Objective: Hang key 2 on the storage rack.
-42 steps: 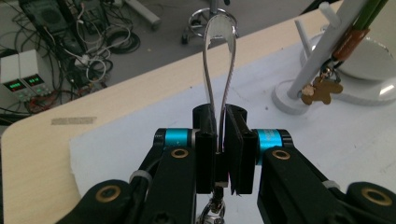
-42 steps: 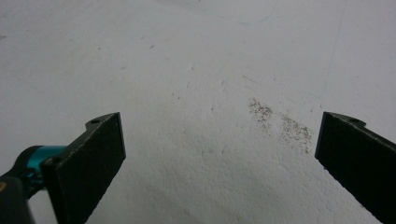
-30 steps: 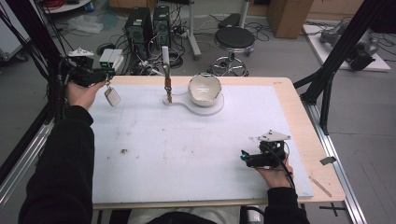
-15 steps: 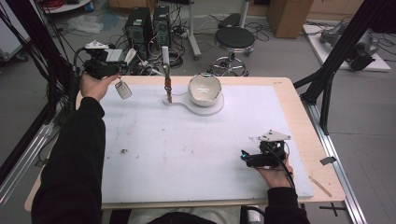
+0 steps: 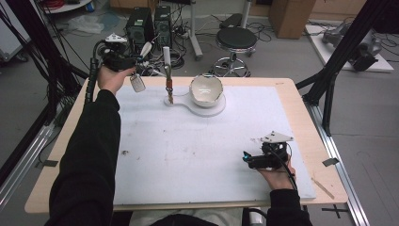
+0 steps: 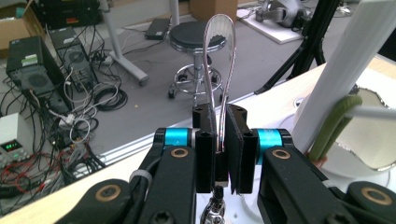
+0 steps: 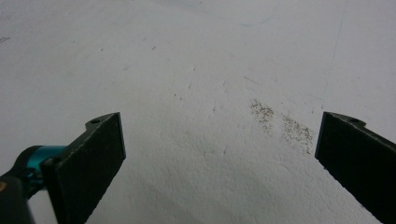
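Since the earlier frames, the left gripper [image 5: 123, 60] has swung farther right along the table's far edge, toward the upright white post [image 5: 166, 59]. Its jaws pinch a thin silver wire loop [image 6: 219, 60], a small metal piece [image 5: 137, 84] dangling below. Right gripper [image 5: 255, 160] rests wide open, empty, on the white mat [image 5: 188, 150] near a dark speckled patch [image 7: 282, 125], well apart from the white scalloped bowl [image 5: 205, 89].
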{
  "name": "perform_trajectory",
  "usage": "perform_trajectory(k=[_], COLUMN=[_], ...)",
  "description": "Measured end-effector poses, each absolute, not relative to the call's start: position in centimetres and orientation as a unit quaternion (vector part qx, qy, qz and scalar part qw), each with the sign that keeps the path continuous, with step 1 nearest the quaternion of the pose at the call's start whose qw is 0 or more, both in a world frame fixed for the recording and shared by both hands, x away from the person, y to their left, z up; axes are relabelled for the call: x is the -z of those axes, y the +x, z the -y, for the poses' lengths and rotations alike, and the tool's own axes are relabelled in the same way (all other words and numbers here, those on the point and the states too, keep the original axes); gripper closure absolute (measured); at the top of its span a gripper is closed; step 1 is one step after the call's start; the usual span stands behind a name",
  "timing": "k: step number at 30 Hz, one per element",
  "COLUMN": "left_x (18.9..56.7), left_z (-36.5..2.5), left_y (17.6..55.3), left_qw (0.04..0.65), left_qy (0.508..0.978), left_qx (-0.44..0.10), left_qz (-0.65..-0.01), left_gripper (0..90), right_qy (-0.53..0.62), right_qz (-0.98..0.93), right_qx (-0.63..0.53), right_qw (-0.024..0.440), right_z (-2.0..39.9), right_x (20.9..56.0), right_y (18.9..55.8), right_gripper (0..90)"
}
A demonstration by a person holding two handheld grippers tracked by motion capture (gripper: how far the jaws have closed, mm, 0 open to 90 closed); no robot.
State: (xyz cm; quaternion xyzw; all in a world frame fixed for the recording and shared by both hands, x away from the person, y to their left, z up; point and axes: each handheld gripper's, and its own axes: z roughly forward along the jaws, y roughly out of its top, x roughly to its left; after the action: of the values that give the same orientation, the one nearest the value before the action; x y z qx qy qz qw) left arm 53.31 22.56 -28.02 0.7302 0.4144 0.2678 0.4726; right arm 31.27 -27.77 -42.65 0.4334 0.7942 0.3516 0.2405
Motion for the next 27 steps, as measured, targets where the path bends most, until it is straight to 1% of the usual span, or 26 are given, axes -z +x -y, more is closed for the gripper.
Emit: perform_trajectory(k=[4, 13, 18, 21, 27], left_x=[27.6, 27.1, 27.4, 27.8, 28.3], left_z=[-21.6, -20.2, -19.5, -18.8, -18.4], left_y=[53.8, 54.5, 54.6, 54.8, 55.1], left_qw=[0.476, 0.476, 0.471, 0.460, 0.452], left_qy=[0.732, 0.739, 0.747, 0.756, 0.761], left_qx=[-0.275, -0.272, -0.270, -0.279, -0.283], left_qz=[-0.403, -0.392, -0.384, -0.373, -0.370], left_gripper=[82.5, 82.5, 82.5, 82.4, 82.4], right_qy=[0.435, 0.438, 0.439, 0.437, 0.436], right_qz=[-0.793, -0.791, -0.791, -0.791, -0.792], right_qx=[-0.353, -0.353, -0.354, -0.355, -0.354], right_qw=[0.240, 0.240, 0.240, 0.238, 0.240], right_z=[28.0, 28.1, 28.1, 28.1, 28.2], right_x=[42.6, 42.6, 42.6, 42.7, 42.7], right_y=[31.1, 30.9, 30.9, 31.0, 31.0], right_gripper=[0.7, 0.7, 0.7, 0.7, 0.7])
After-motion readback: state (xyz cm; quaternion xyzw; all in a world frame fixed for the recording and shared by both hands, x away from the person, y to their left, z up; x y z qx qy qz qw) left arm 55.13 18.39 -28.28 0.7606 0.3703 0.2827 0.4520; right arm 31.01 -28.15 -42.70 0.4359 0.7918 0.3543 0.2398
